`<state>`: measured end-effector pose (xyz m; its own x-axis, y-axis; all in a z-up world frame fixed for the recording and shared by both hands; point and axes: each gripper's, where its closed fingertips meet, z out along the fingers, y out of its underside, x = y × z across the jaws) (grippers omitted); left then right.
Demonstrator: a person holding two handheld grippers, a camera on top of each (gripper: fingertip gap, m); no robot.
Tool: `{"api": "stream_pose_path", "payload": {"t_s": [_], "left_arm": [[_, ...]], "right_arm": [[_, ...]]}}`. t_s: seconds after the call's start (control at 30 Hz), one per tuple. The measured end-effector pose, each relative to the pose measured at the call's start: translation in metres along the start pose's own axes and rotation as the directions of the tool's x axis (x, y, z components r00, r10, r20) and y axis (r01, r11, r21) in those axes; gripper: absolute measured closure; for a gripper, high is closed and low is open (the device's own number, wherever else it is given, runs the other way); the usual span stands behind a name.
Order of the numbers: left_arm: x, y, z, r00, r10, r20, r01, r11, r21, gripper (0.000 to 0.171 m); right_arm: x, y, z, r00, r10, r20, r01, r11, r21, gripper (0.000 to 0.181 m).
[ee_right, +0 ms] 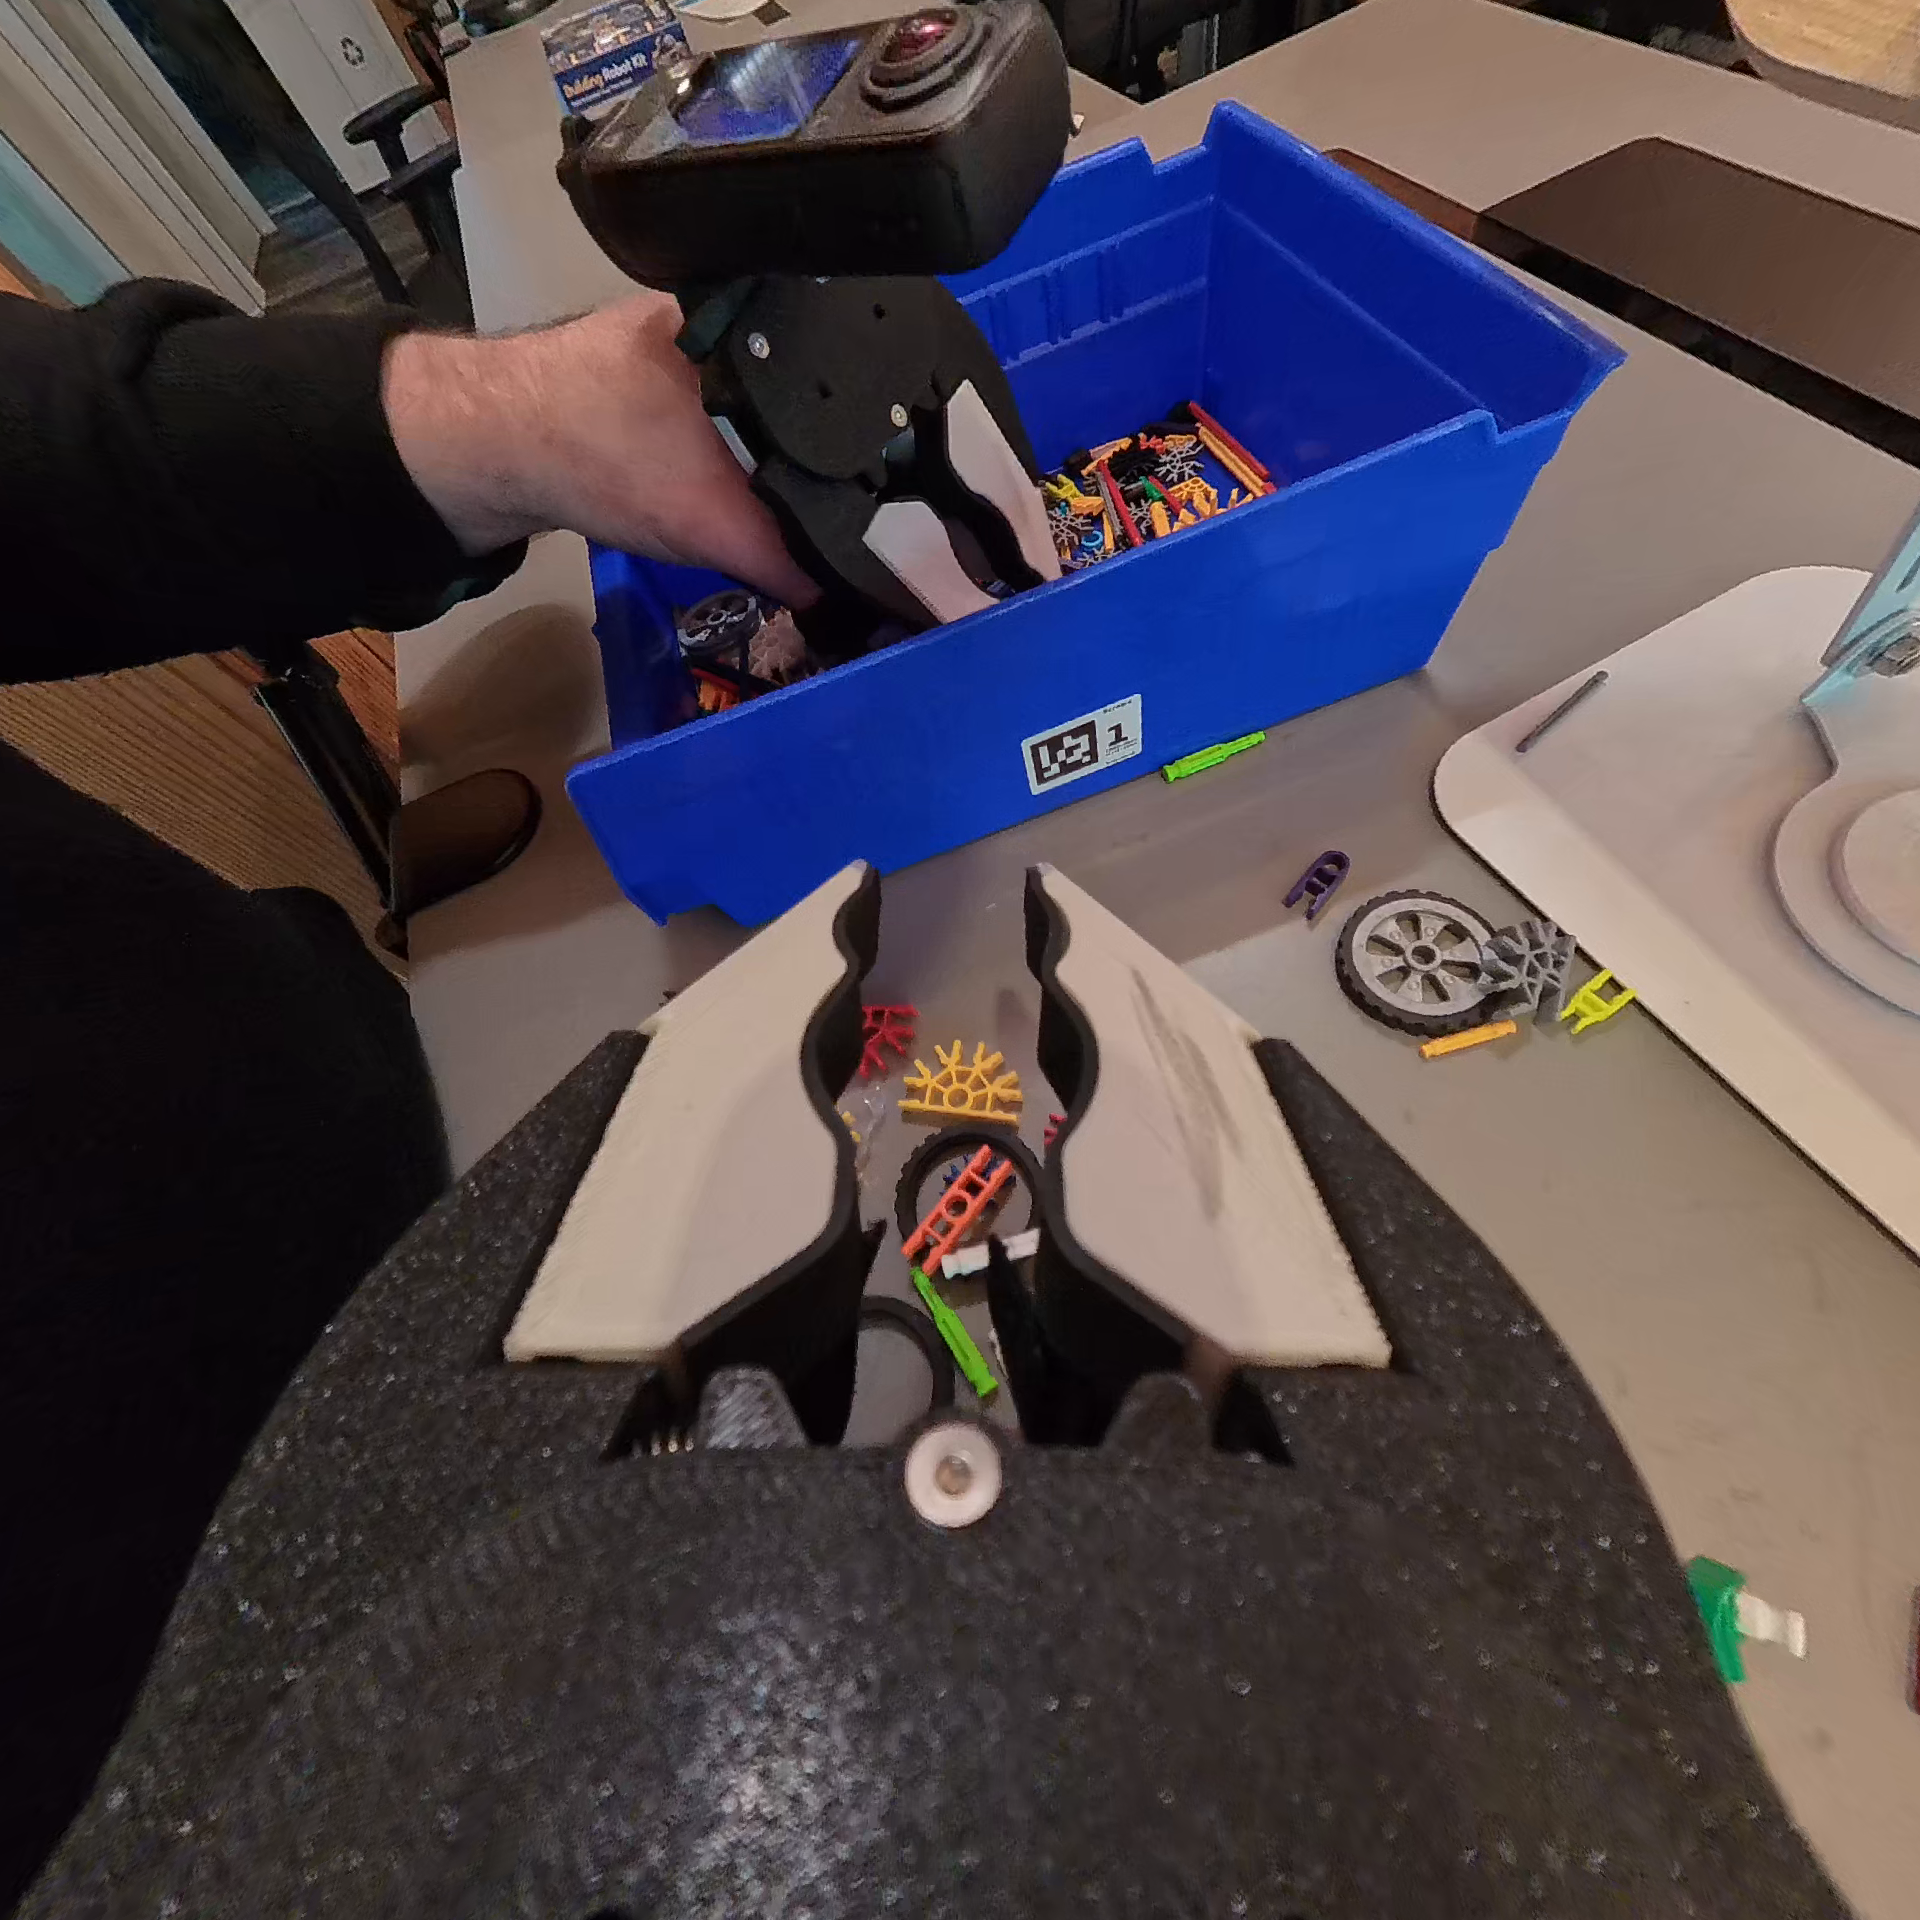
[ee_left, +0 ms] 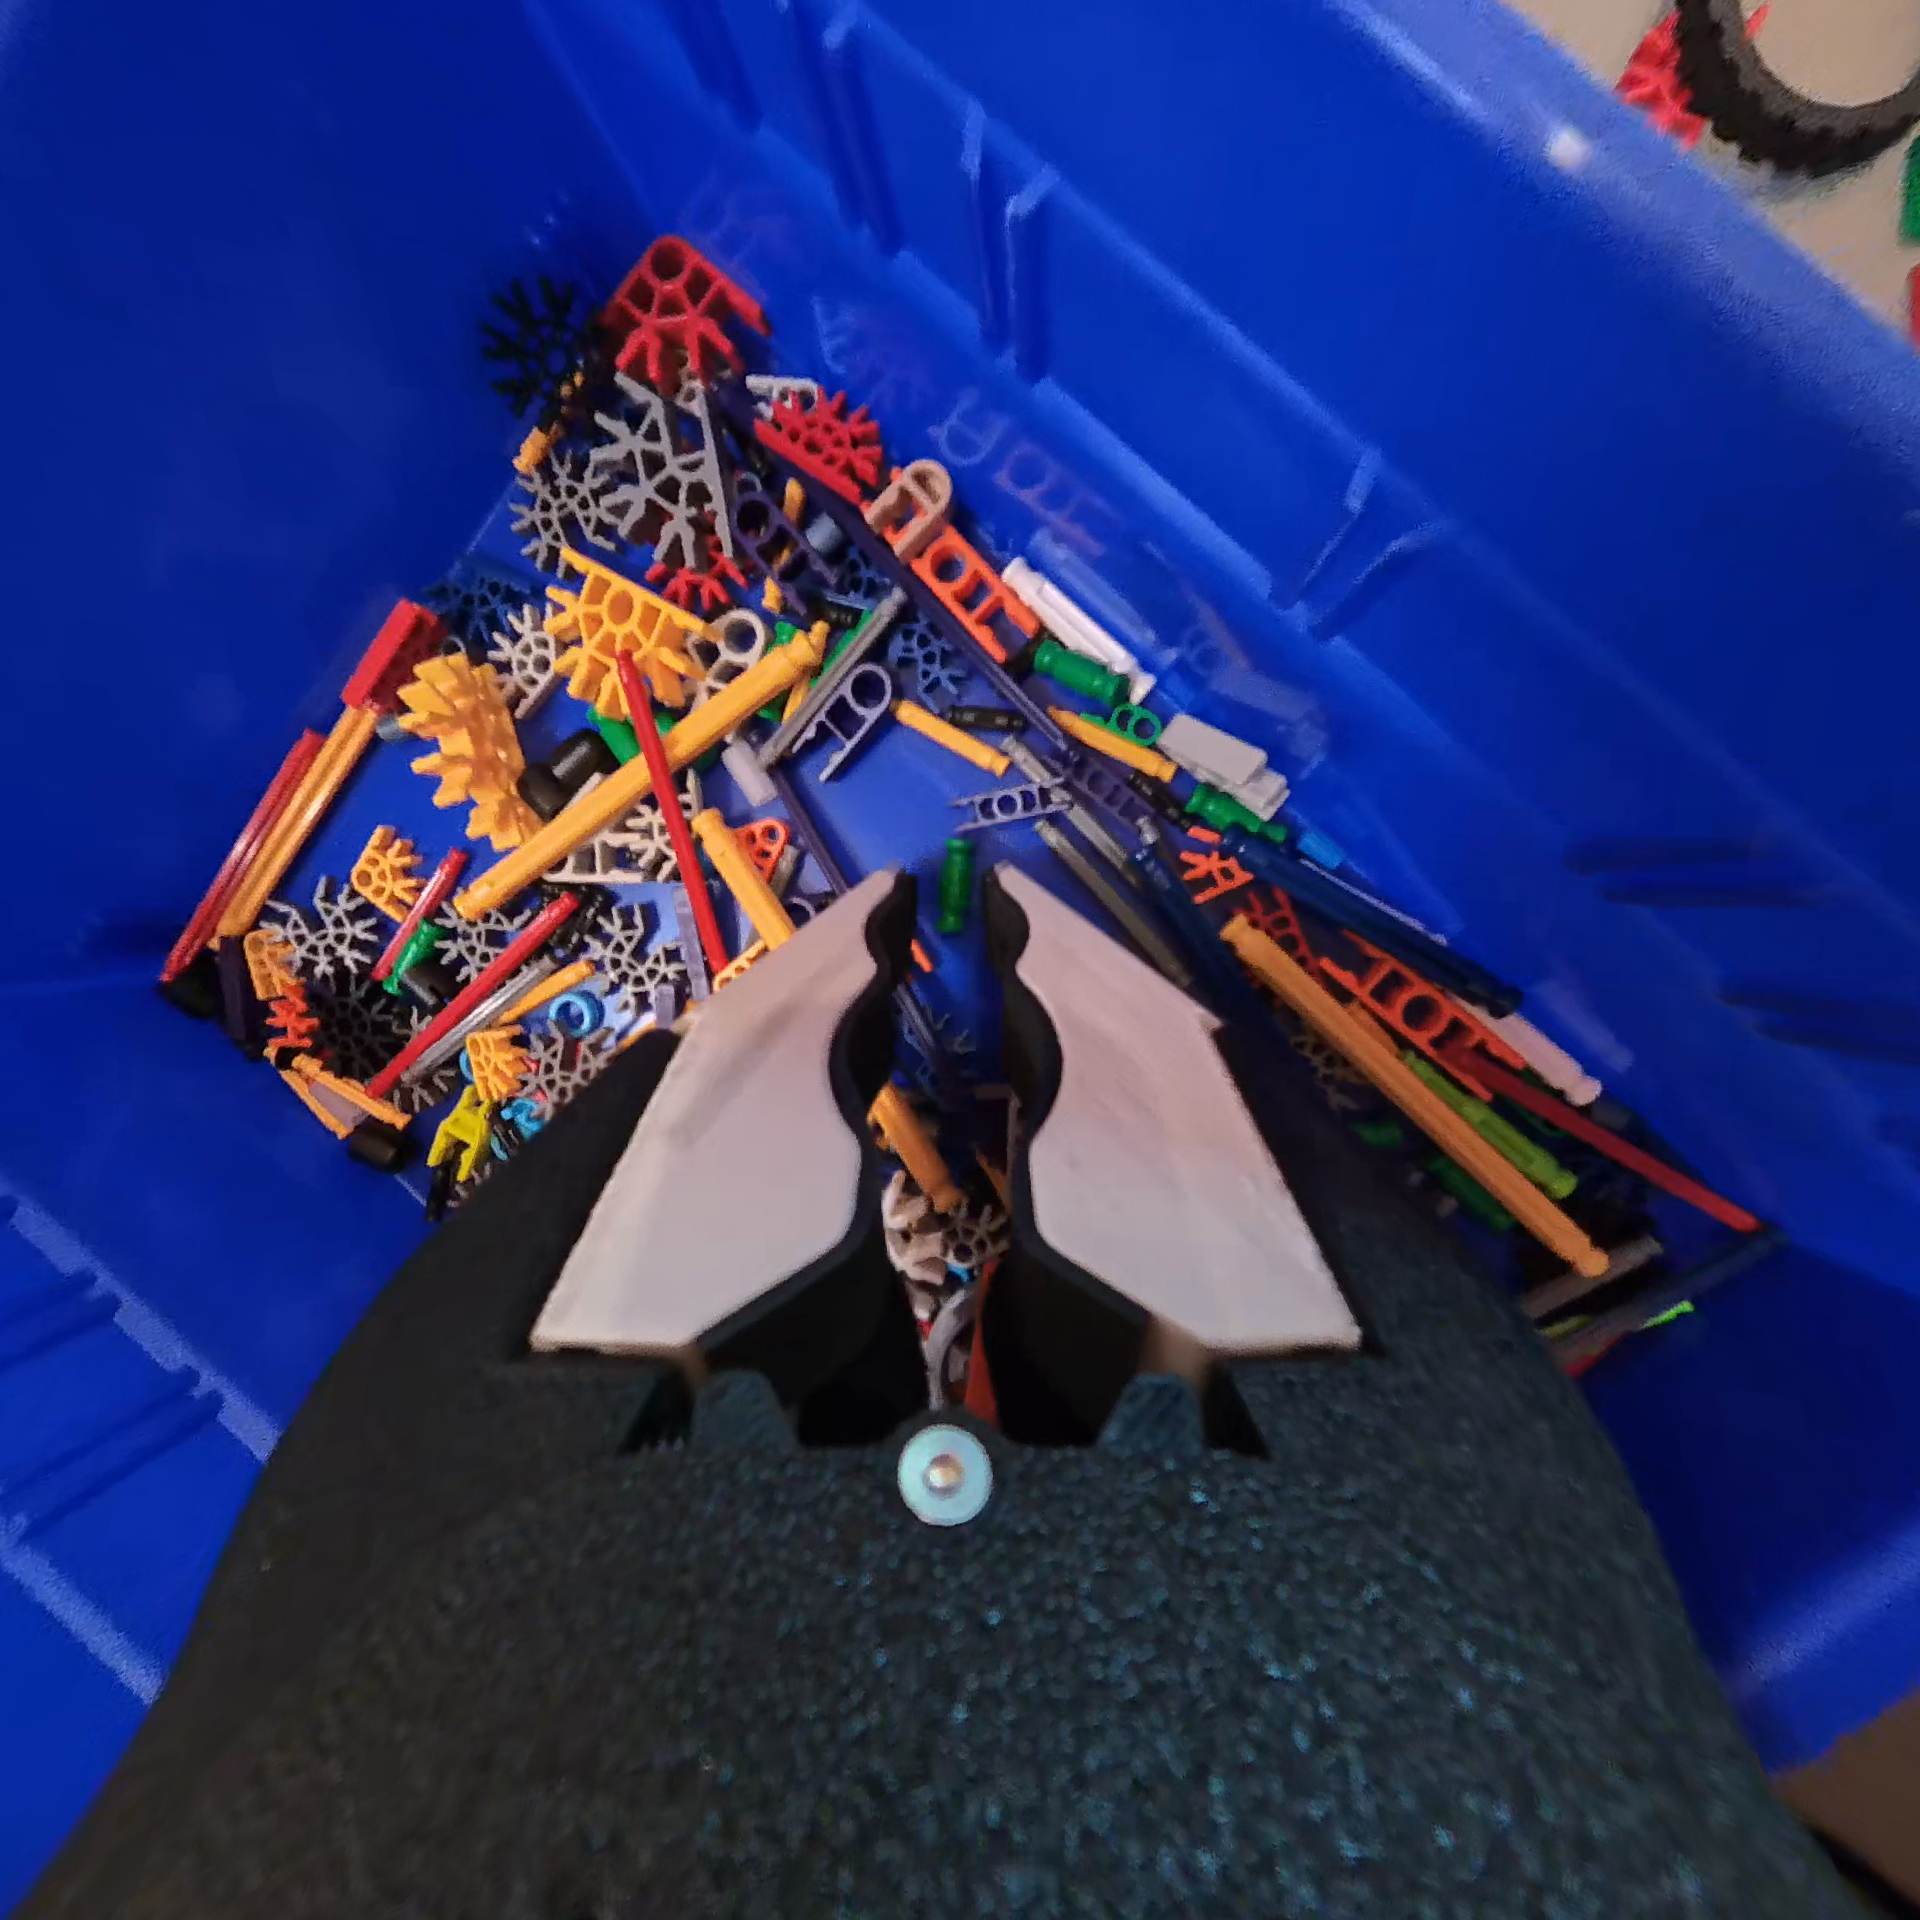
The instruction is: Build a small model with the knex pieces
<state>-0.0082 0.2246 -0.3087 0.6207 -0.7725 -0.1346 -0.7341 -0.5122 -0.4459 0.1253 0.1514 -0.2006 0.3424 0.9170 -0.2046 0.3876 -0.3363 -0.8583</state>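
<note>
On blue bin (ee_right: 1091, 665), white coded sticker (ee_right: 1081, 744)

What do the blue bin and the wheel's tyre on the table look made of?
Blue bin: moulded hard plastic by the look, glossy, with ribbed walls that catch reflections. Wheel: grey spoked hub, probably plastic; its black tyre looks like matte rubber with a fine tread, though soft plastic can't be ruled out.

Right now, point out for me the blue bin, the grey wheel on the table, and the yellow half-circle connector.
blue bin (ee_right: 935, 769): right wrist view, on its near outer wall.
grey wheel (ee_right: 1415, 958): right wrist view, on its spoked hub.
yellow half-circle connector (ee_right: 961, 1086): right wrist view, on its middle, seen between the right gripper's fingers.
</note>
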Motion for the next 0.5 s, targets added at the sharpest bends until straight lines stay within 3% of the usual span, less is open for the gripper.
{"api": "stream_pose_path", "payload": {"t_s": [0.33, 0.5], "left_arm": [[0.000, 0.000, 0.000, 1.000, -0.015, -0.009, 0.015, 1.000, 0.014, 0.168], [-0.008, -0.019, -0.035, 0.994, -0.110, -0.010, 0.110, 0.986, 0.128, 0.167]], "right_arm": [[0.003, -0.002, -0.006, 1.000, -0.002, -0.008, 0.002, 1.000, 0.010, 0.154], [0.009, -0.010, -0.010, 1.000, -0.001, -0.022, 0.002, 0.999, 0.040, 0.154]]}}
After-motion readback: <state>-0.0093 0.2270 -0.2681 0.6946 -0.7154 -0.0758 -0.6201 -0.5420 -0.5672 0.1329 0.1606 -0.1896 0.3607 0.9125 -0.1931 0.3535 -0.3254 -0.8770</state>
